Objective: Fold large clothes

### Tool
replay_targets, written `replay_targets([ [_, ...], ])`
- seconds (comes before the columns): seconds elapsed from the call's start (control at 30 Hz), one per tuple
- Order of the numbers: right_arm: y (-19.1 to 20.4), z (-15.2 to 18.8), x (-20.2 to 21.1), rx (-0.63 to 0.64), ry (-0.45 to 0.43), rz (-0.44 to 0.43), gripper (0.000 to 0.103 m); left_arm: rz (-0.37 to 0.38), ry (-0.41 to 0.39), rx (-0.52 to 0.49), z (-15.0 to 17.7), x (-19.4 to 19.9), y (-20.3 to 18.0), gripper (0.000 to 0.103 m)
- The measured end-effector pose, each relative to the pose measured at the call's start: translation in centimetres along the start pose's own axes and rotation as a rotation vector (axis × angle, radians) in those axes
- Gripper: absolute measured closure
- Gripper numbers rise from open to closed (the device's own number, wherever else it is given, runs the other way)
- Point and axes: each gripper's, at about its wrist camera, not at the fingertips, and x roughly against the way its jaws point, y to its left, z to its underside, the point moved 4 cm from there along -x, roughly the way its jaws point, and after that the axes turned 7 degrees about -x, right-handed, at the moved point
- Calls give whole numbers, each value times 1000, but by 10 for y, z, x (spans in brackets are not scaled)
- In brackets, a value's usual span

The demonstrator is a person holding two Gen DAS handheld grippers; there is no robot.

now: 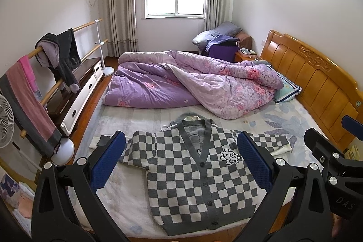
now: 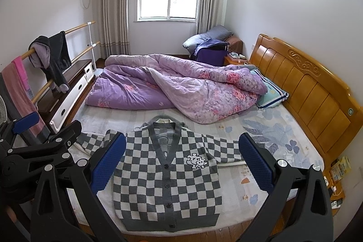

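A grey-and-white checkered cardigan [image 1: 195,176] lies flat and buttoned on the near part of the bed [image 1: 127,192], both sleeves spread sideways; it also shows in the right wrist view [image 2: 165,176]. My left gripper [image 1: 181,160] is open and empty, held above the cardigan's front edge. My right gripper [image 2: 182,160] is open and empty too, beside the left one. The right gripper also shows at the right edge of the left wrist view [image 1: 335,151], and the left gripper at the left edge of the right wrist view [image 2: 38,142].
A crumpled purple floral quilt [image 1: 192,81] covers the far half of the bed. A wooden headboard [image 1: 317,83] runs along the right. A rail with hung clothes [image 1: 56,60], a low cabinet [image 1: 79,92] and a fan [image 1: 4,124] stand left.
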Motion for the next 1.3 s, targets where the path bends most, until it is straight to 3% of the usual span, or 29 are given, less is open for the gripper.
replay_targets([
  [0.3, 17, 2, -11, -32, 26, 24, 8, 33, 34, -24, -12, -18, 23, 5],
  [0.63, 15, -4, -55, -37, 101, 36, 8, 52, 107, -26, -17, -66, 15, 5],
  [0.93, -28, -20, -140, -15, 174, -72, 8, 6, 164, -15, -39, -146, -26, 5],
  [1.07, -35, -21, -191, 36, 233, -119, 8, -75, 150, -68, -42, -191, -46, 5],
  [1.17, -31, -13, -229, 52, 285, -160, 8, -89, 147, -54, -30, -223, -42, 5],
  [1.3, -11, 6, -274, 68, 373, -236, 8, -58, 259, 65, 4, -267, -17, 5],
])
